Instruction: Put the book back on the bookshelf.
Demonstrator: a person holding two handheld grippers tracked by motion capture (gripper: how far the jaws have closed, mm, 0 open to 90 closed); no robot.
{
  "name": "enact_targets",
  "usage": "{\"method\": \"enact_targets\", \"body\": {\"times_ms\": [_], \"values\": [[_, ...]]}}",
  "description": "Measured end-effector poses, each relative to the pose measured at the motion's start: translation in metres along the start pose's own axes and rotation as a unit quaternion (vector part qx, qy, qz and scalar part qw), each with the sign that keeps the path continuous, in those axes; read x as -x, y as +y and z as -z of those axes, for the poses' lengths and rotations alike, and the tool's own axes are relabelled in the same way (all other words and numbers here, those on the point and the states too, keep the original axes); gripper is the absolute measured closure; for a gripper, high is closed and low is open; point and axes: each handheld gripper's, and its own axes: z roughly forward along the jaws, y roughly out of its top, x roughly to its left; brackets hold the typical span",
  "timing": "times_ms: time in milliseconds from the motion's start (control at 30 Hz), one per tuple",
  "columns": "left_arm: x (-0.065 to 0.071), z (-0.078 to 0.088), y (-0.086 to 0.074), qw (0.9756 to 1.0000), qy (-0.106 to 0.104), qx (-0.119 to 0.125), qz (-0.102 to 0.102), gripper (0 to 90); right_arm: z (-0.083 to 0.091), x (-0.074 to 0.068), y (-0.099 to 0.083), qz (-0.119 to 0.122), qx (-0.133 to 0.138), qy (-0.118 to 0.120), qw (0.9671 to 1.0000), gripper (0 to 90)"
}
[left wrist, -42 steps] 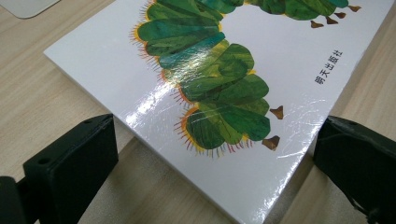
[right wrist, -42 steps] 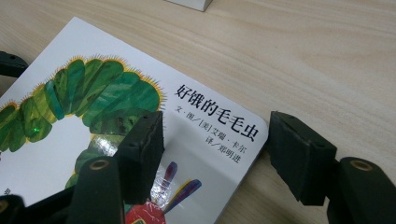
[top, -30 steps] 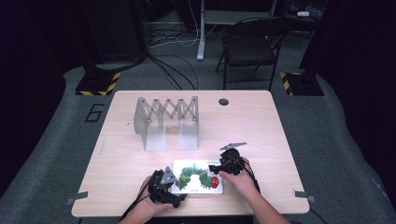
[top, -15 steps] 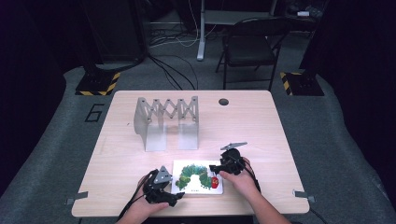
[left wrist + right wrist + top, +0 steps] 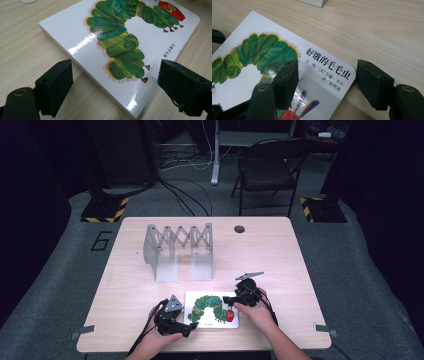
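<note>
Dark studio floor, grey carpet, hazard-striped blocks and a folding chair (image 5: pixel 267 167) behind; in front, a pale wood-grain table (image 5: pixel 280 255), matt and smooth.

Item 1, left of centre: accordion rack (image 5: pixel 177 251), translucent frosted end plates joined by a grey scissor lattice, standing upright, well apart from the work.

Item 2, near edge, left: left gripper (image 5: pixel 183 329), black body with a grey three-cornered plate. Its jaws stand wide and have just been opening a little, after first closing; in the left gripper view the two rubbery black pads (image 5: pixel 53 83) flank the near corner of the book without pressing on it.

Item 3, near edge, centre: board book (image 5: pixel 212 310), lying flat, cover up, between the two grippers. White glossy cover, rounded corners, a green caterpillar with a red head, printed title characters. Judged stiff, thick-paged, moderately light, not fragile. The laminate looks slippery, so a pinch across the faces may slide. The best hold is likely across the thickness at a corner or along the spine edge (image 5: pixel 100 86), after lifting one edge off the table.

Item 4, near edge, right: right gripper (image 5: pixel 234 300), same build. Its jaws are part-open and have just been opening. One pad (image 5: pixel 285 83) lies over the cover, the other stands off beyond the title corner on bare wood. Nothing is clamped.
</note>
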Motion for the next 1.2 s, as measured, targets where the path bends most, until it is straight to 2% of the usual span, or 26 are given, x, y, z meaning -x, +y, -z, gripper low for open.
{"method": "enact_targets", "body": {"times_ms": [100,200,267,333,400,433,567,600,667,800,933,967,1200], "values": [[-0.002,-0.001,-0.001,0.9996,-0.013,0.001,0.023,11.7,0.001,0.0,0.001,-0.015,-0.004,0.005,0.9999,33.8],[-0.002,-0.001,-0.001,0.9997,-0.012,0.001,0.019,11.7,0.001,0.002,0.001,-0.027,-0.001,0.011,0.9996,34.8],[-0.001,-0.002,-0.001,0.9996,-0.014,0.002,0.026,11.7,0.002,0.001,0.002,-0.037,-0.003,0.011,0.9992,37.0],[-0.002,-0.002,-0.001,0.9997,-0.015,0.003,0.019,11.7,0.004,0.002,0.003,-0.043,0.002,0.015,0.999,38.9],[-0.002,-0.002,-0.001,0.9997,-0.014,0.003,0.021,11.4,0.006,0.002,0.004,-0.038,0.015,0.017,0.999,39.4],[-0.002,-0.002,-0.001,0.9997,-0.014,0.002,0.019,11.3,0.008,0.0,0.004,-0.045,0.013,0.016,0.9988,39.4],[-0.001,-0.002,-0.001,0.9997,-0.013,0.002,0.021,10.9,0.008,0.0,0.004,-0.033,0.015,0.013,0.9993,39.8],[-0.001,-0.002,-0.001,0.9997,-0.013,0.002,0.021,10.7,0.009,-0.002,0.005,-0.041,0.015,0.012,0.999,39.9],[-0.001,-0.003,-0.001,0.9997,-0.009,0.005,0.024,10.4,0.01,-0.001,0.005,-0.033,0.019,0.013,0.9992,40.5],[0.0,-0.003,-0.001,0.9997,-0.006,0.005,0.023,9.2,0.014,-0.002,0.005,-0.034,0.024,0.014,0.9991,42.1],[-0.001,-0.003,-0.001,0.9998,-0.006,0.003,0.021,8.4,0.022,-0.003,0.007,-0.036,0.042,0.023,0.9982,44.0],[-0.001,-0.003,-0.001,0.9998,-0.006,0.003,0.021,8.3,0.024,-0.005,0.007,-0.047,0.039,0.025,0.9978,44.7],[0.0,-0.004,-0.002,0.9997,-0.005,0.006,0.024,8.3,0.021,-0.003,0.007,-0.033,0.036,0.019,0.9986,45.0]]}}
